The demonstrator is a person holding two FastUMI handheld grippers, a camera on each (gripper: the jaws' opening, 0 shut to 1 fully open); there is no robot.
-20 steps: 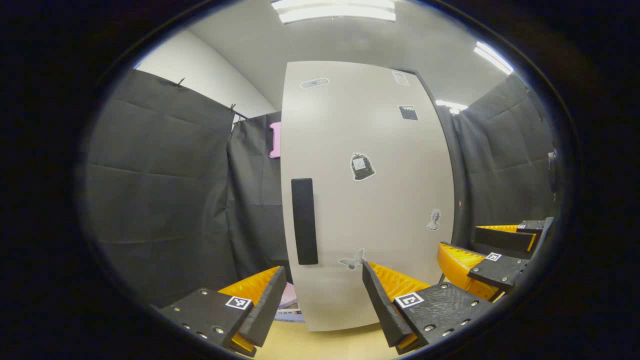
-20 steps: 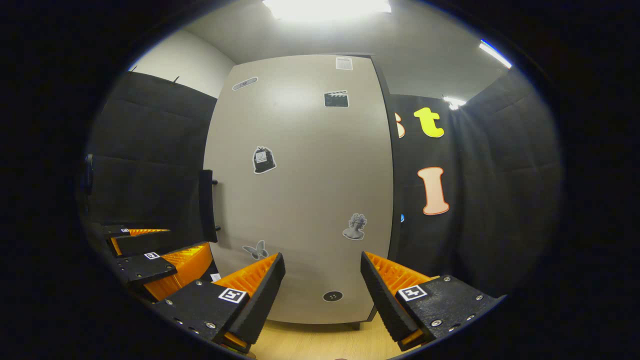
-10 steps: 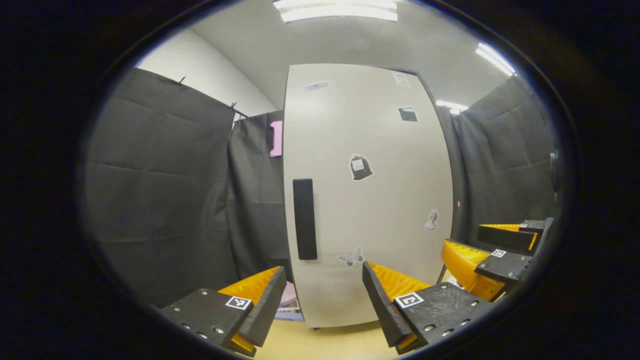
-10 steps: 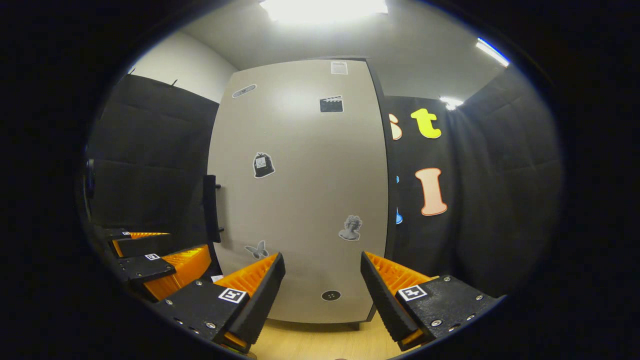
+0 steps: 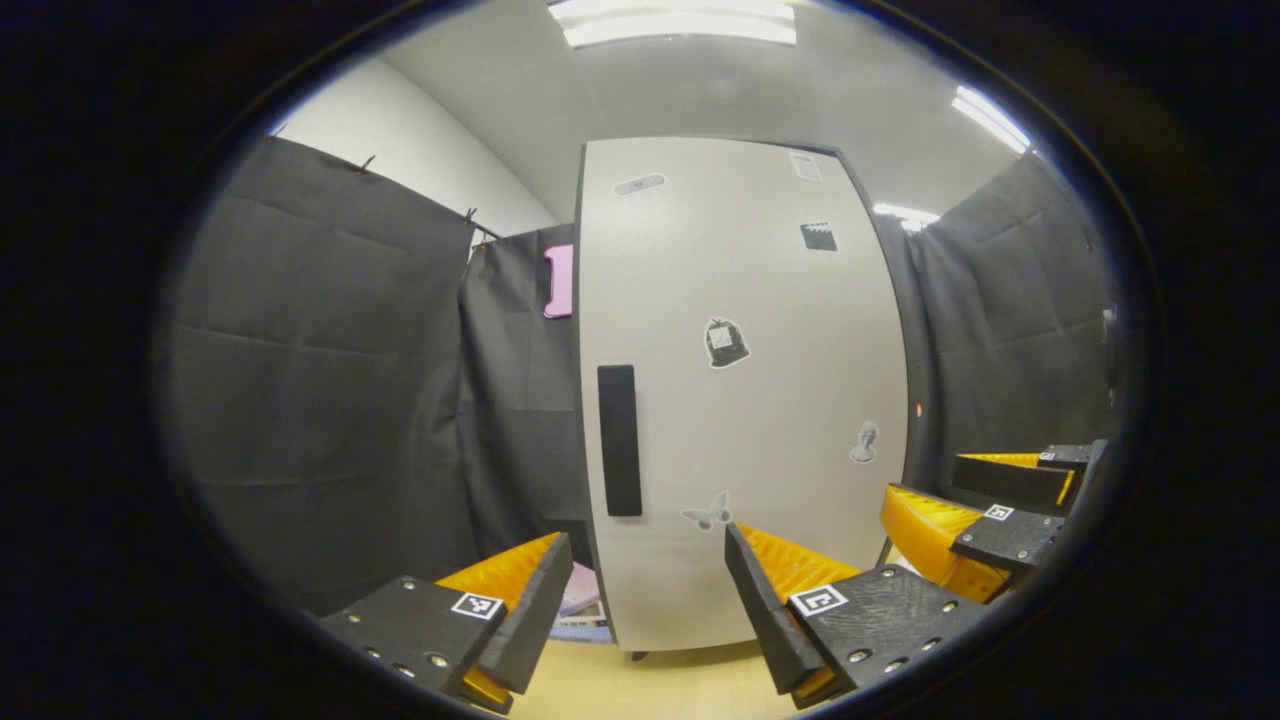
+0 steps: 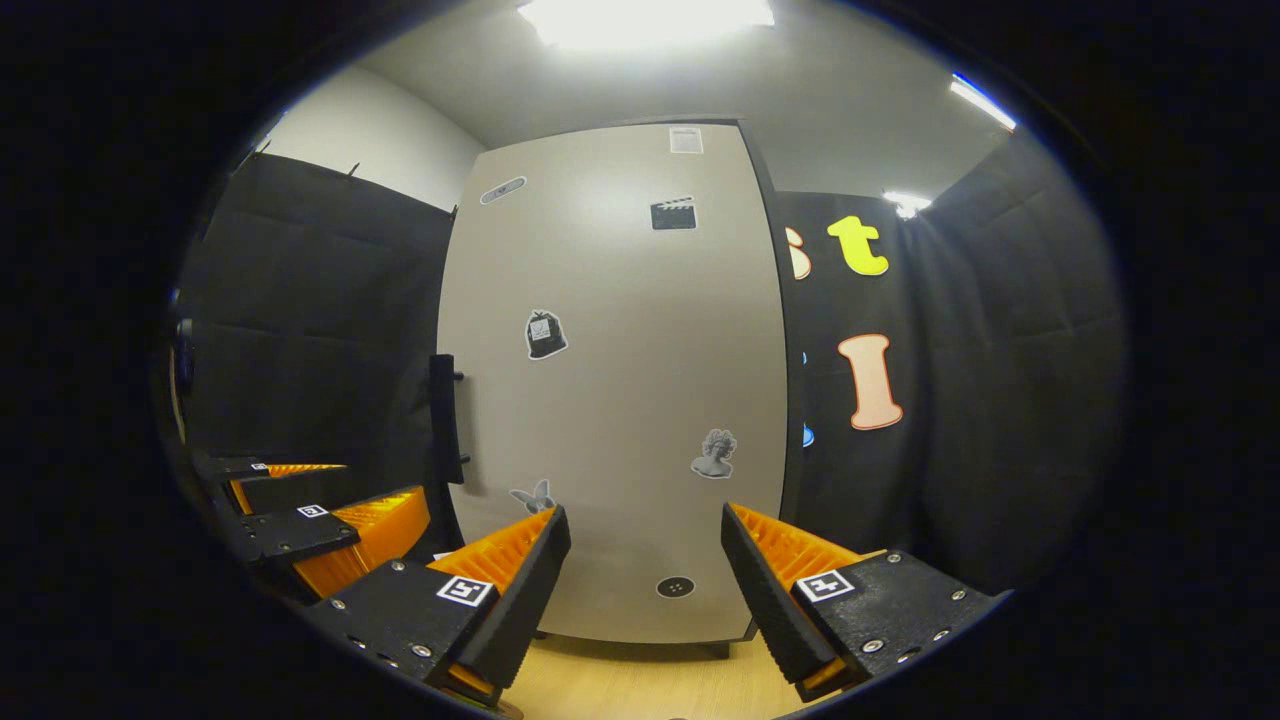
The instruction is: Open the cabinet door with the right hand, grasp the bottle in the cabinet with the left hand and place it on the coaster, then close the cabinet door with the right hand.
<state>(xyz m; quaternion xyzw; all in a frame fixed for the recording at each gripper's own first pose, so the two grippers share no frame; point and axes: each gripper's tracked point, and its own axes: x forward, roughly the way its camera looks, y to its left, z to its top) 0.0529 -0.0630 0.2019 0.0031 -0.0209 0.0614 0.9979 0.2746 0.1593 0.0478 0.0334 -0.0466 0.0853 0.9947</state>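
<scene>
While the tall pale-grey cabinet door (image 5: 740, 390) stands shut across the middle of the left gripper view, the left gripper (image 5: 640, 610) waits at the bottom with its jaws apart and empty. Left of centre sits the long black vertical bar handle (image 5: 619, 440), and that's the place to grip: rigid, slim, probably a light swing on the hinge. At lower right, the right gripper (image 5: 975, 500) hangs with jaws apart too.

Over to the right gripper view: same door (image 6: 620, 400), handle (image 6: 445, 420) edge-on at centre left, standing off the panel. The right gripper (image 6: 645, 590) is spread wide at the bottom. Any bottle is hidden behind the door; expect something smooth.
</scene>
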